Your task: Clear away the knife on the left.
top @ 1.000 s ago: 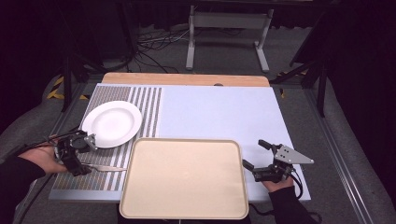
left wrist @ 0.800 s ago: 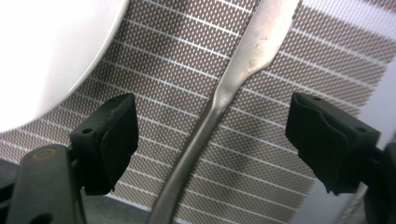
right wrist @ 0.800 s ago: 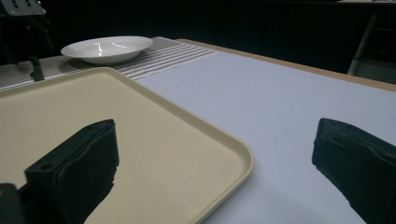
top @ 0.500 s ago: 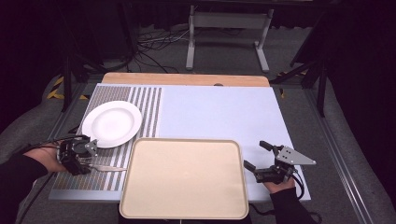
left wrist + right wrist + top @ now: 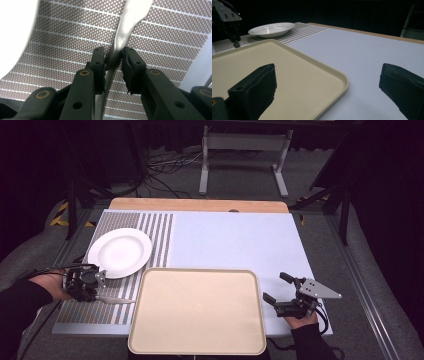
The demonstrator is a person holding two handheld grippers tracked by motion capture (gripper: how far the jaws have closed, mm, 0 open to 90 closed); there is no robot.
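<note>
Item in hand: one metal utensil [image 5: 125, 32], silver, lying flat on the striped placemat [image 5: 117, 295] at the near left of the worktop [image 5: 235, 237], just in front of the white plate [image 5: 120, 252] and just left of the tray [image 5: 197, 312]; the left tool view shows only its handle, so fork, spoon or knife cannot be told. Left tool [image 5: 87, 287]: jaws have just been closing, with the handle between them; the pads now press on it from both sides, a pinch near the narrow neck of the handle. Utensil not yet lifted, as far as can be judged: it appears to rest on the mat. Right tool [image 5: 280, 290]: jaws spread wide, nothing between them, parked on the worktop just off the tray's right edge. Progress, judged: the grasp is made, or nearly so; lifting, carrying and setting down all remain. Destination cannot be told from the layout; tray and plate are both near. Containers: tray, beige, rectangular with raised rim, at the near centre of the worktop, contents nil. Plate, white, shallow, round, standing on the far part of the placemat, contents nil. Placemat carries the plate and the utensil, the two apart from each other.
</note>
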